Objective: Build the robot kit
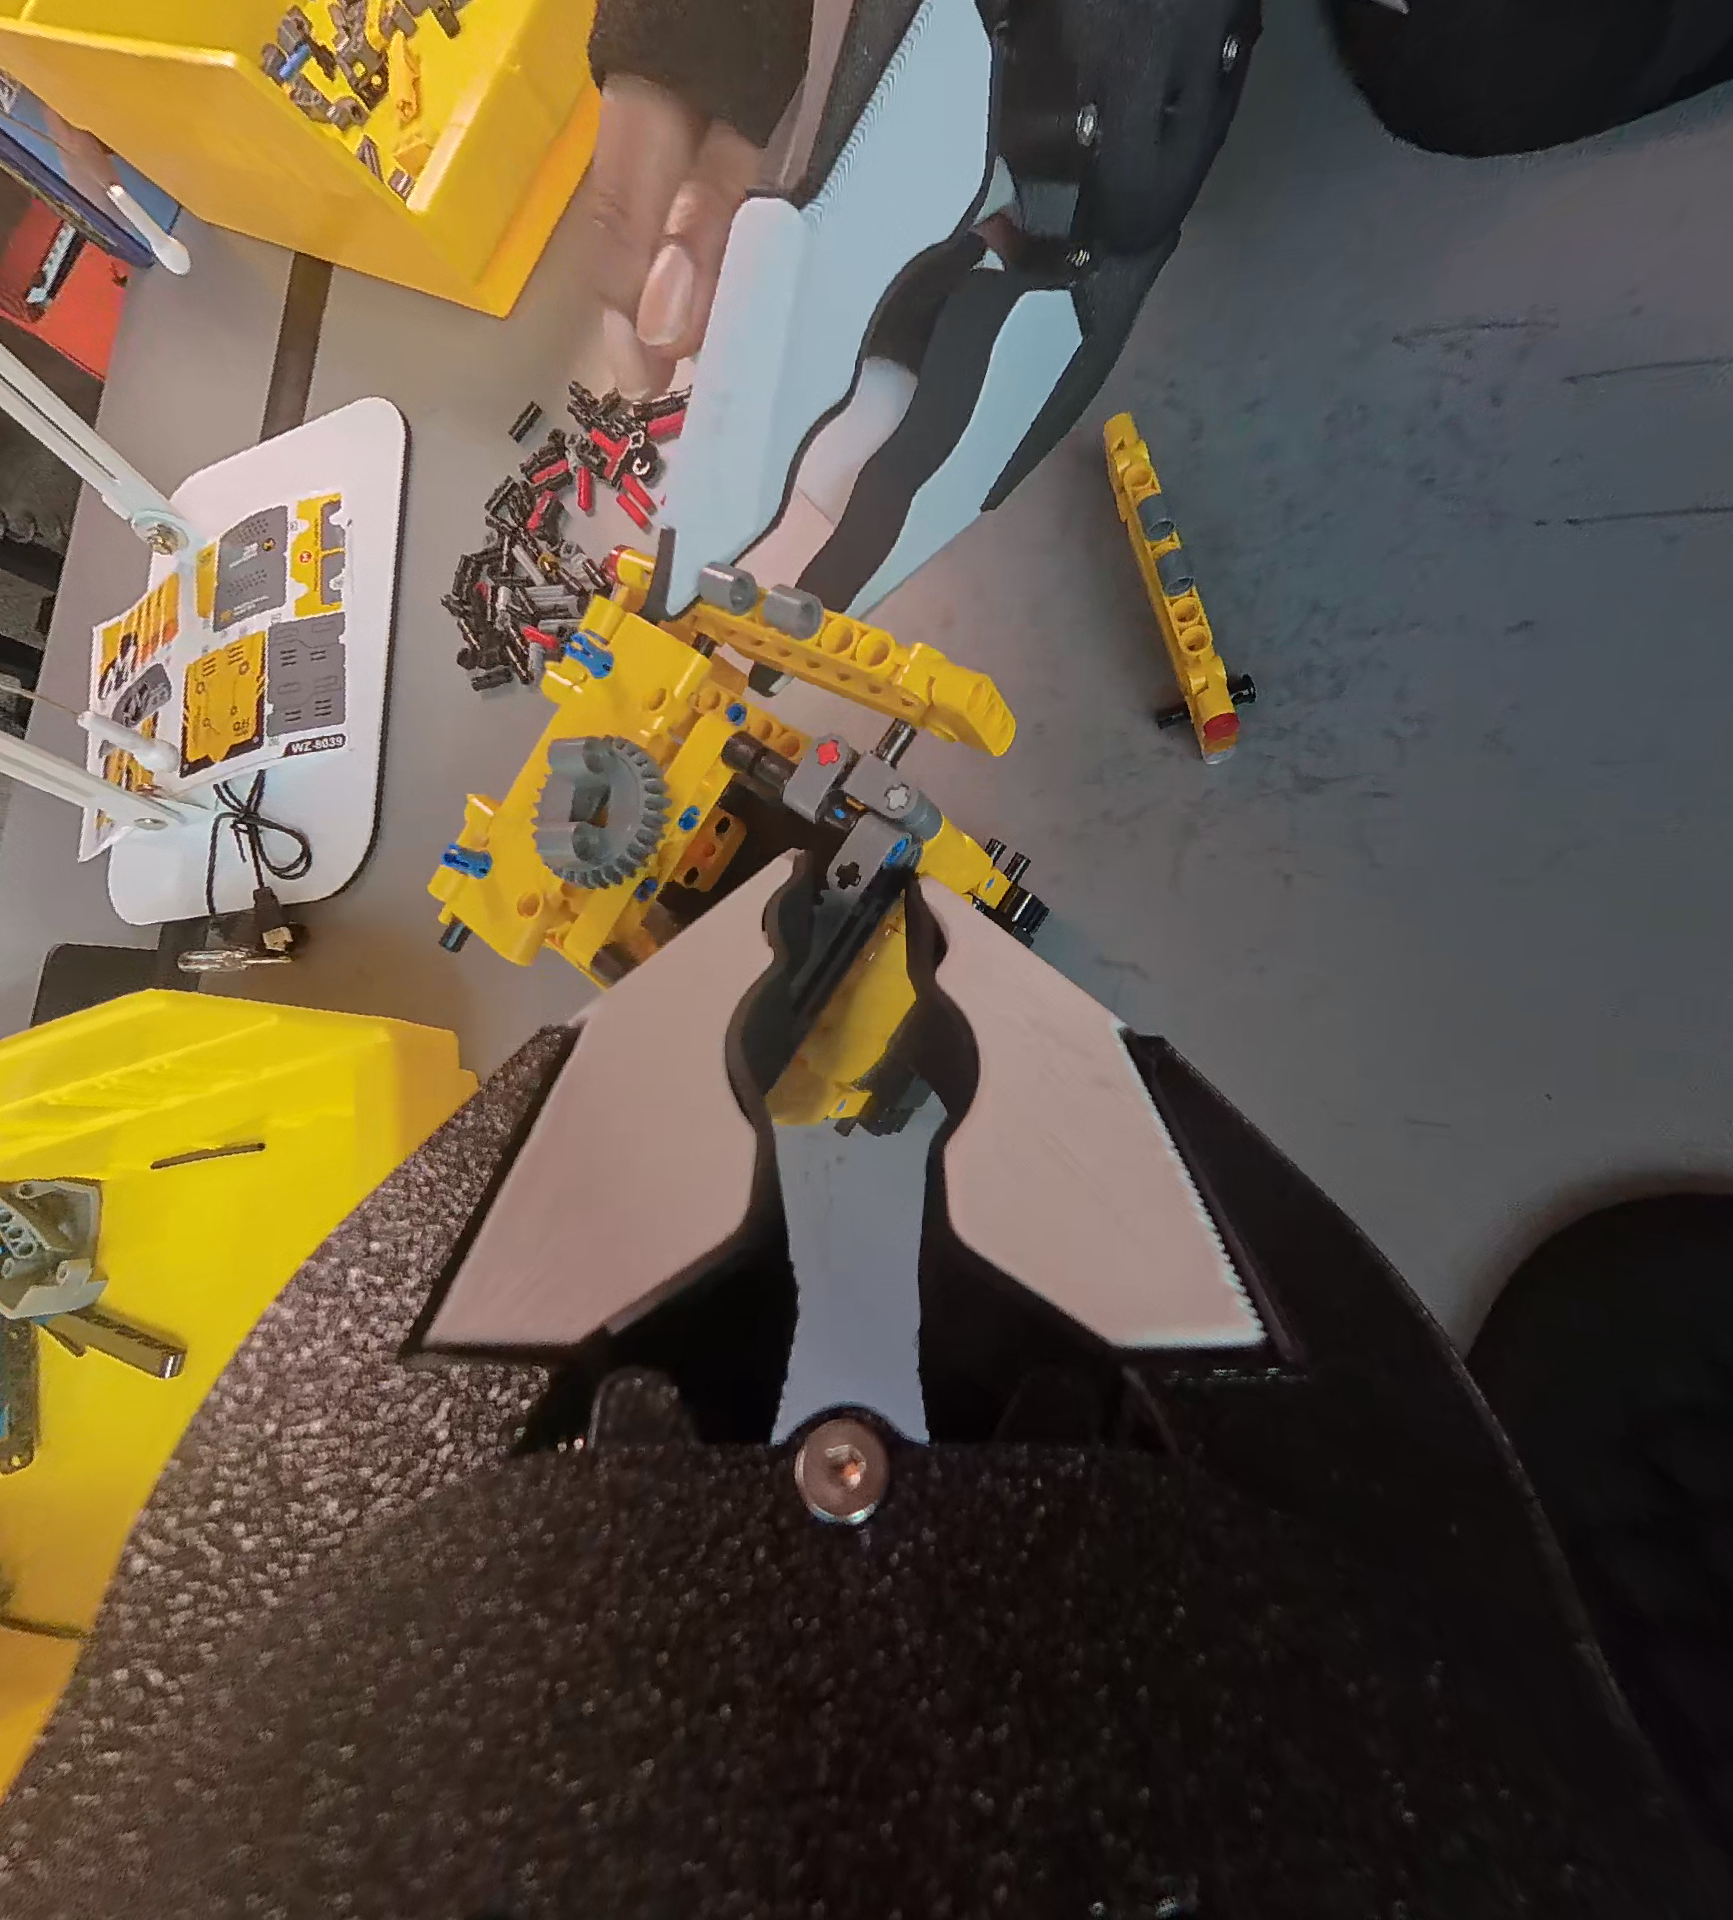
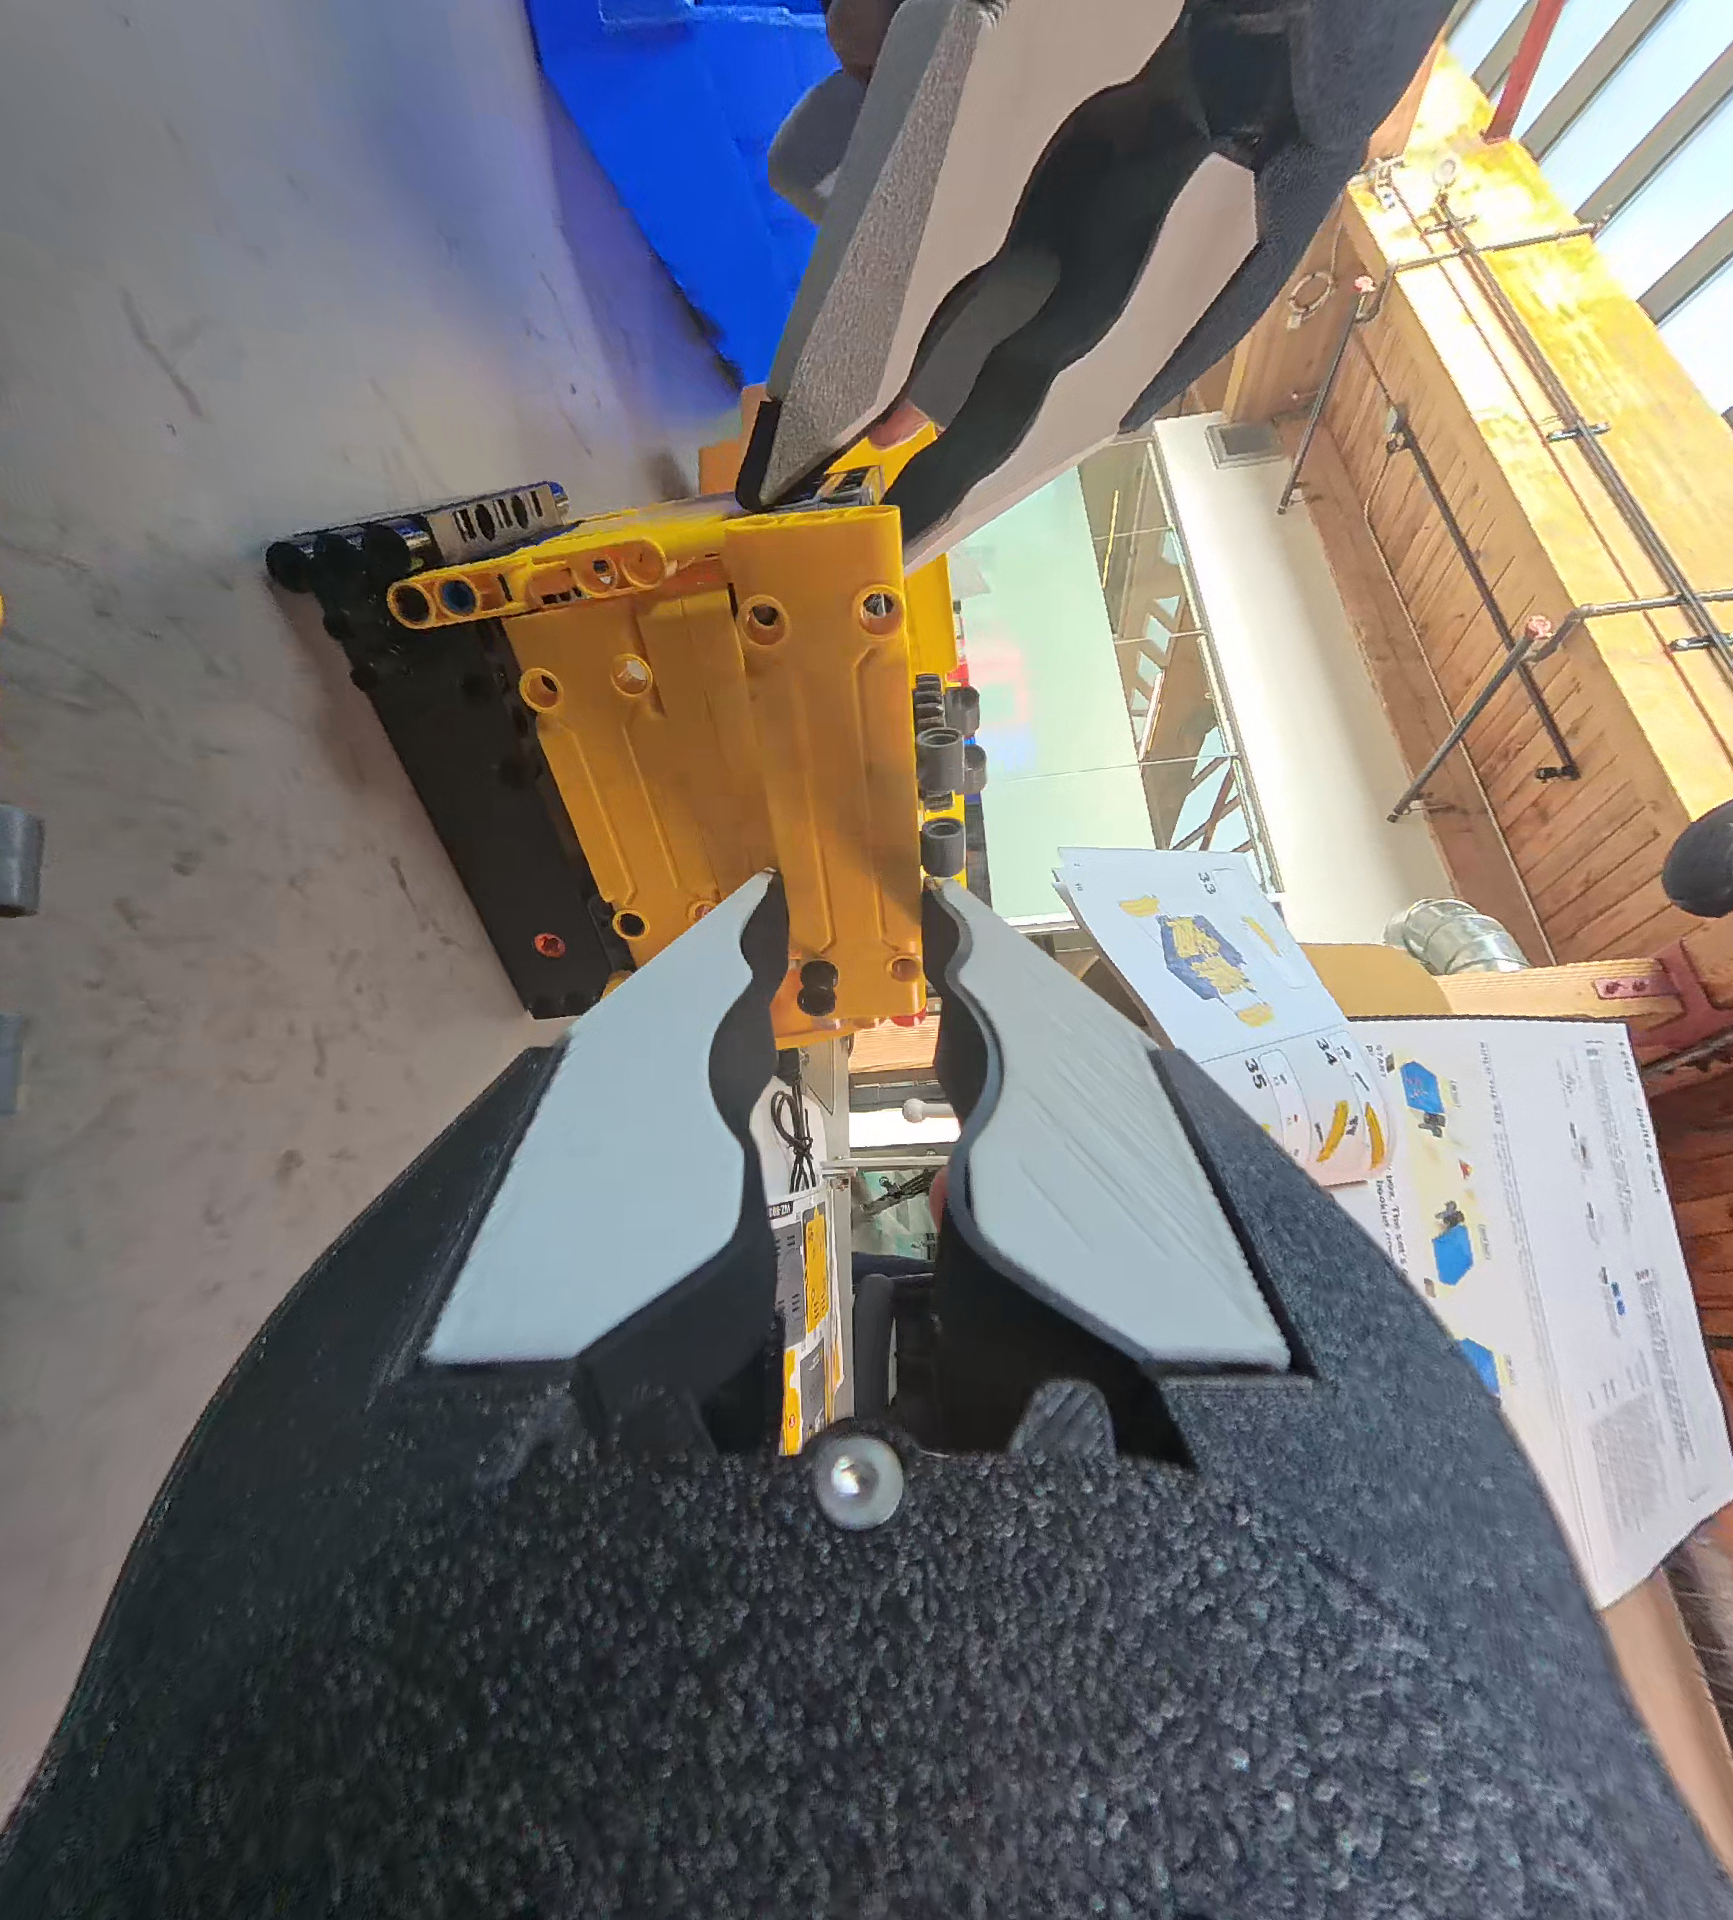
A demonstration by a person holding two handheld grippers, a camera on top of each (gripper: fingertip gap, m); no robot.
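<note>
The left hand-held gripper (image 1: 857,883) clamps one end of the yellow-and-black plastic brick model (image 1: 633,790) against the grey desk (image 1: 1464,520), steadying it, while the right hand-held gripper (image 2: 846,883) pinches the model's yellow panel (image 2: 831,748), jaws narrow

daylight is pouring in at 2 o'clock in right wrist view; fisheye is bending edges w/ soft blur, left wrist view is looking dimmer.

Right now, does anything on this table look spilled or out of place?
Yes. A heap of small black and red pins lies loose on the grey table rather than in the yellow bin. A yellow beam also lies alone, apart from the yellow model.
</note>
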